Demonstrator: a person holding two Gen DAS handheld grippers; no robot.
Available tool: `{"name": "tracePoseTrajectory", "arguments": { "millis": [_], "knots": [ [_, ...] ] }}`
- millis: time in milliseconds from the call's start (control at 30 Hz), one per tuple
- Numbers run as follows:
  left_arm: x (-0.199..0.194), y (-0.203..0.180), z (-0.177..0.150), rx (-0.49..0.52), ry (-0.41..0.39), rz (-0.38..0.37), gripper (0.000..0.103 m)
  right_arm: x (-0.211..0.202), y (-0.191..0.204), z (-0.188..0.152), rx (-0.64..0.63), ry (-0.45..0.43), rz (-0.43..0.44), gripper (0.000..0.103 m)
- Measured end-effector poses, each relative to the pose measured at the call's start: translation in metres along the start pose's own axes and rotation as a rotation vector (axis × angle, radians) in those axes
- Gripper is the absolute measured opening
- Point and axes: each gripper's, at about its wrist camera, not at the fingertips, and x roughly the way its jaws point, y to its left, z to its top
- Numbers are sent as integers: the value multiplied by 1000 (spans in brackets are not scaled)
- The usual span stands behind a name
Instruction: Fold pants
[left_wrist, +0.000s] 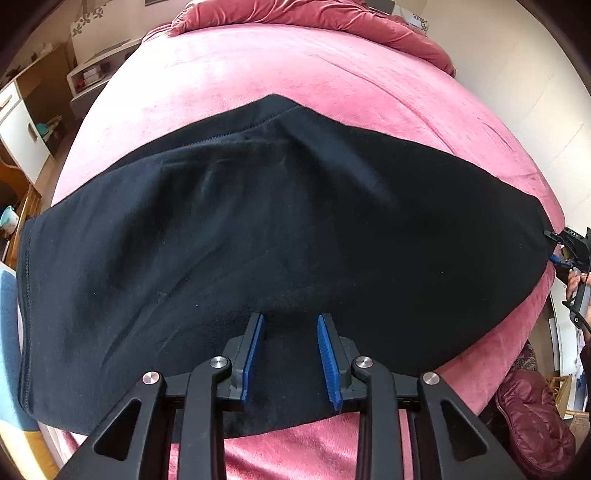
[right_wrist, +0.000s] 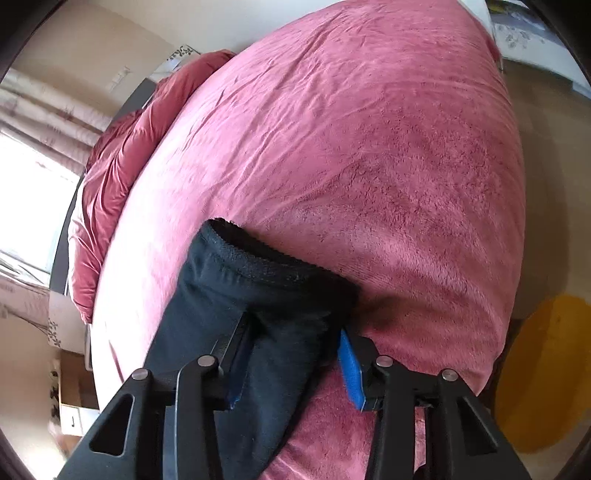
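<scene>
Right tongs (right_wrist: 291, 354) seemingly grip black pants (left_wrist: 258, 236) on bed (left_wrist: 295, 74).

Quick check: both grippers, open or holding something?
Left gripper: open, fingers apart over the black pants.
Right gripper: fingers around the pants' leg end; grip cannot be told.

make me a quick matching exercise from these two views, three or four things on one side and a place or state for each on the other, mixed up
Things:
1. black fabric pants
2. left gripper
3. right gripper
4. crumpled dark red duvet

Places or states:
A. bunched at the far end of the bed
B. jaws open above the near edge of the cloth
C. spread flat on the pink plush bedcover
D. one end of the cloth lies between its blue pads

Pairs: 1-C, 2-B, 3-D, 4-A
</scene>
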Motion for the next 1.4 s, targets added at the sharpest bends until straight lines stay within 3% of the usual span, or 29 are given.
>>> {"name": "tracePoseTrajectory", "arguments": {
  "millis": [133, 200, 267, 467, 667, 867, 1000, 1167, 1400],
  "knots": [
    [2, -1, -3, -11, -5, 7, 35, 7, 1, 4, 29, 16, 16, 43],
    [4, -4, -5, -1, -7, 13, 37, 6, 12, 5, -10, 22, -5, 27],
    [4, -11, -6, 9, -11, 21, 38, 3, 24, 5, -49, 16, -19, 24],
    [8, -8, -10, -16, -16, -2, 38, -26, 64, 4, -174, -21, 18, 22],
    [4, 12, -10, -97, -14, -71, 38, -58, 137, -21, -395, -15, 123, 20],
    [-7, 32, -10, -199, -24, -165, 38, -57, 213, -89, -646, 78, 194, 20],
    [-13, 42, -7, -233, -20, -223, 37, -39, 251, -151, -798, 180, 212, 20],
    [-25, 40, -6, -220, -27, -308, 37, -12, 276, -223, -933, 301, 209, 20],
    [-23, 36, 11, -276, -14, -517, 38, 11, 288, -296, -1054, 383, 202, 20]
  ]
}}
